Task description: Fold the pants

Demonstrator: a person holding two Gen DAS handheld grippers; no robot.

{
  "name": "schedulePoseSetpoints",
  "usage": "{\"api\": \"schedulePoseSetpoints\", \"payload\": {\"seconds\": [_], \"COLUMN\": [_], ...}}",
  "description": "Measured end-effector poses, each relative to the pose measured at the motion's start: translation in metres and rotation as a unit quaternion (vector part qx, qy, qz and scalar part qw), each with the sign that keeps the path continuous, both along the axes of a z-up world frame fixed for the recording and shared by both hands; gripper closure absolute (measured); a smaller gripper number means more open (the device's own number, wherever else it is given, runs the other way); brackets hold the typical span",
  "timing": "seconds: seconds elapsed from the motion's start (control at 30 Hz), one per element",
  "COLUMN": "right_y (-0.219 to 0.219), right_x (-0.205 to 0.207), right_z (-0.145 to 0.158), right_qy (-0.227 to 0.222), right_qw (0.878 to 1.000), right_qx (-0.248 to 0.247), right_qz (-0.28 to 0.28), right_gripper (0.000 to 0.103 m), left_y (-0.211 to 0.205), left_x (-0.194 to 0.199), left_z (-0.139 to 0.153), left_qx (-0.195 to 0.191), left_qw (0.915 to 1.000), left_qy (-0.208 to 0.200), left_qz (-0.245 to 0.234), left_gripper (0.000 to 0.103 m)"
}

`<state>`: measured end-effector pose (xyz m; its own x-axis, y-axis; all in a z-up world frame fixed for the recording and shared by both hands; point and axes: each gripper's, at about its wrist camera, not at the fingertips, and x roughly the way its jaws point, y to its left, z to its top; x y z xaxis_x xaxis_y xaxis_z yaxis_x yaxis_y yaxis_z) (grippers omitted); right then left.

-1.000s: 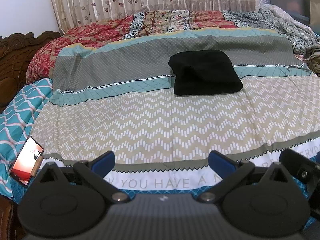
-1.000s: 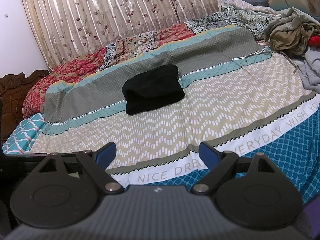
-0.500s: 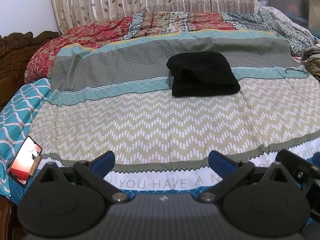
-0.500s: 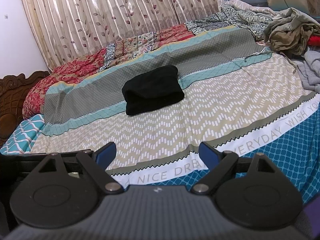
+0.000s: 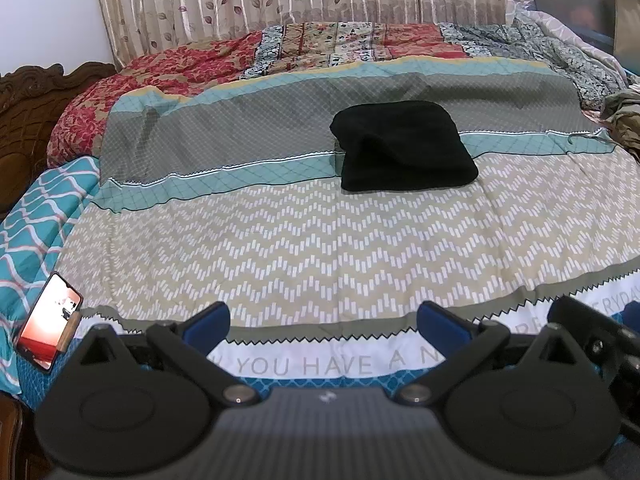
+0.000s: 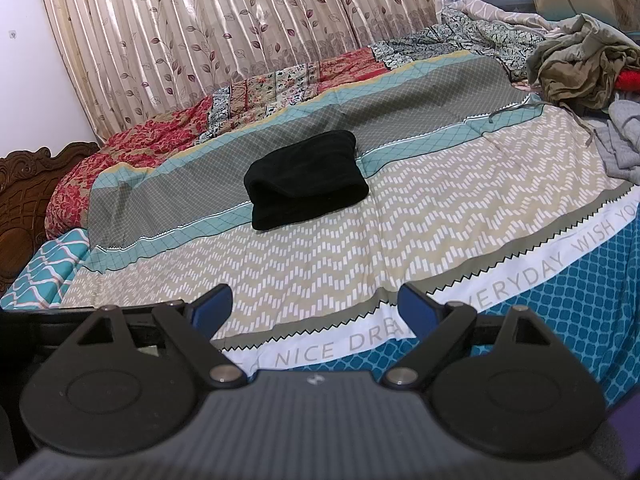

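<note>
The black pants (image 5: pixel 404 148) lie folded into a thick, rounded-cornered bundle on the bed (image 5: pixel 280 248), well apart from both tools, across the grey and teal bands of the patterned sheet; a soft crease dents the left front edge. From the left tool (image 5: pixel 322 322) they sit at about one o'clock; from the right tool (image 6: pixel 314 308) at about twelve (image 6: pixel 306 178). Both tools are spread wide, blue fingertips apart and holding nothing. Only the left view shows a lit phone (image 5: pixel 48 322) at nine o'clock on the bed's edge. Only the right view shows a heap of olive and grey clothes (image 6: pixel 580 68) at two o'clock.
</note>
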<state>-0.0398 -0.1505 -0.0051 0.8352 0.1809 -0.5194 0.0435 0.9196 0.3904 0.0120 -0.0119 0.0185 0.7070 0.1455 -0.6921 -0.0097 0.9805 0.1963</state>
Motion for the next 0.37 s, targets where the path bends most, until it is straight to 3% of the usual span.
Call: {"api": "schedulePoseSetpoints", "payload": {"seconds": [0.37], "right_y": [0.0002], "right_x": [-0.0002], "right_z": [0.0000], "right_qy": [-0.001], "right_qw": [1.000], "right_qx": [-0.001], "right_qz": [0.000], "right_gripper": [0.012], "left_y": [0.0005], "left_x": [-0.0021], "left_z": [0.0030], "left_qx": [-0.015], "left_qw": [0.9998], "left_qy": [-0.007], "left_qz": [-0.010], "left_gripper": [0.000]}}
